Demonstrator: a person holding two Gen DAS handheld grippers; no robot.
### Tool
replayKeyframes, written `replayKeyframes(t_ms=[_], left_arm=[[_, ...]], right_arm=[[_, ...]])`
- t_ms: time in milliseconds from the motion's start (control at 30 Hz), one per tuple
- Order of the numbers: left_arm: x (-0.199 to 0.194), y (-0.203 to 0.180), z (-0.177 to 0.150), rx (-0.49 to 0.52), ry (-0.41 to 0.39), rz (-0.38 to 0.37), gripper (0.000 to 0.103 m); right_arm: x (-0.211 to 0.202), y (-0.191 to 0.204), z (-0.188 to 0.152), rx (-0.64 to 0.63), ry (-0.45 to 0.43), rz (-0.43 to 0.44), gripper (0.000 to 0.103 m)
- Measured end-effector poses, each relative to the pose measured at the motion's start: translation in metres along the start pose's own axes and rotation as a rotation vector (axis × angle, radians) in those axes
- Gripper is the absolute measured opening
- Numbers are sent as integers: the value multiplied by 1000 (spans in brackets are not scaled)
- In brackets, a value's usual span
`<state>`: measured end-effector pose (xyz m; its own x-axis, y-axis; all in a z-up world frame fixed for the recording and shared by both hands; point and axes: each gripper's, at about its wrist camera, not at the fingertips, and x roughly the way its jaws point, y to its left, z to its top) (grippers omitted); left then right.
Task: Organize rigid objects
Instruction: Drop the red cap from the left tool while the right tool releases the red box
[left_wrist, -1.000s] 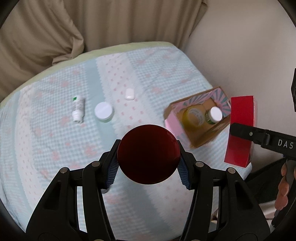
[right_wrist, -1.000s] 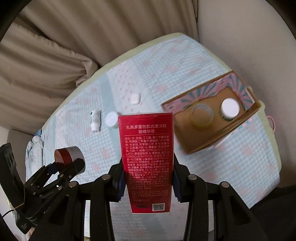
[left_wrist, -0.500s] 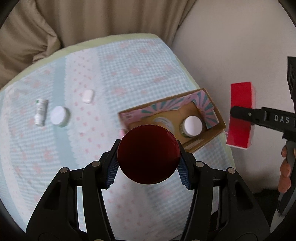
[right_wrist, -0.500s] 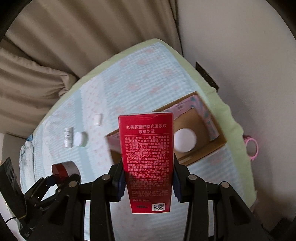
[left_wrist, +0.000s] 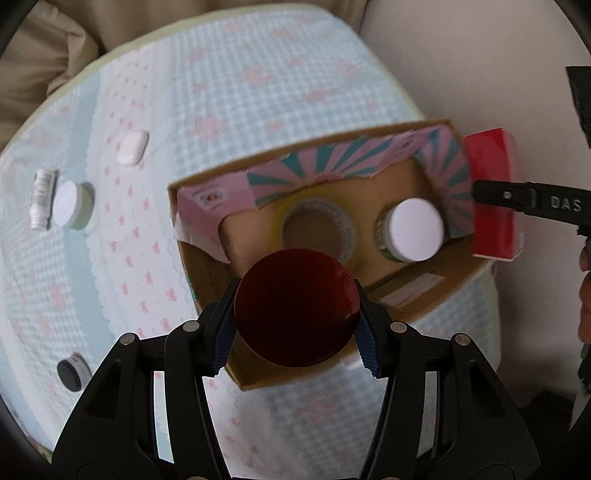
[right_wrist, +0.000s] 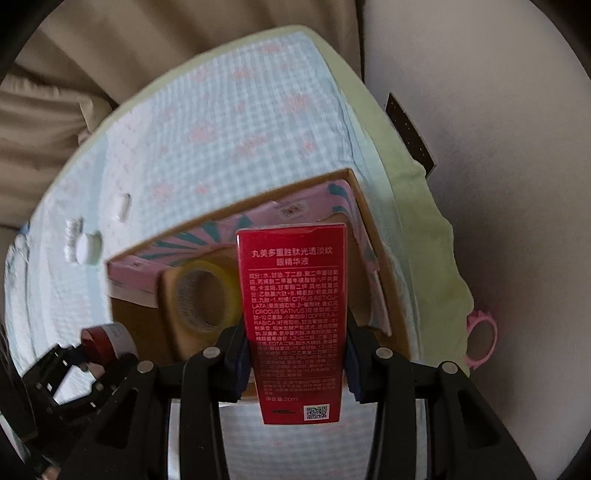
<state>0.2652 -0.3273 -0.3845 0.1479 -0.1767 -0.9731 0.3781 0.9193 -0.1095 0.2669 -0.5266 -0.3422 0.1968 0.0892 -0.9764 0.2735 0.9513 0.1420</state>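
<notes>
My left gripper (left_wrist: 295, 314) is shut on a dark red round jar (left_wrist: 297, 308), held above the near part of an open cardboard box (left_wrist: 332, 299). The box holds a roll of yellow tape (left_wrist: 316, 229) and a white-lidded jar (left_wrist: 415, 229). My right gripper (right_wrist: 295, 354) is shut on a tall red carton (right_wrist: 293, 317) with white print, hanging over the box's right half (right_wrist: 364, 229). That carton (left_wrist: 493, 195) and a right finger (left_wrist: 524, 199) show at the box's right end in the left wrist view. The left gripper with the jar (right_wrist: 107, 338) appears low left in the right wrist view.
The bed's checked blue cover (left_wrist: 110, 277) carries a white earbud case (left_wrist: 132, 147), a small white bottle (left_wrist: 43, 199), a white-lidded pot (left_wrist: 70, 206) and a dark-capped item (left_wrist: 72, 371). A wall (left_wrist: 480, 55) stands right, curtains (right_wrist: 147, 55) behind. A pink ring (right_wrist: 480, 339) lies off the bed's right side.
Both grippers moved right and down toward the box, which now looms larger beneath them. The loose items slid to the left of both views. Neither grip changed.
</notes>
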Motion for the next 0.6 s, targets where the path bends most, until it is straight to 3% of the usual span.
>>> replayKeyframes(t_ms=[200, 433, 467, 500, 533, 567, 600], left_arm=[[39, 6, -7, 9, 76, 32, 51], [49, 8, -4, 23, 91, 36, 53], [47, 8, -3, 28, 85, 31, 69], [45, 8, -3, 32, 76, 32, 103], [40, 9, -3, 31, 58, -17, 103], [36, 8, -4, 25, 50, -24, 103], [31, 8, -5, 23, 43, 1, 103]], right_arm=[[23, -5, -3, -116, 5, -28, 38], [40, -11, 3, -95, 33, -51, 39], [42, -12, 5, -90, 30, -53, 41], [41, -13, 5, -80, 26, -45, 58], [39, -14, 6, -69, 17, -30, 90], [36, -14, 7, -60, 13, 24, 101], [34, -15, 6, -50, 18, 64, 103]])
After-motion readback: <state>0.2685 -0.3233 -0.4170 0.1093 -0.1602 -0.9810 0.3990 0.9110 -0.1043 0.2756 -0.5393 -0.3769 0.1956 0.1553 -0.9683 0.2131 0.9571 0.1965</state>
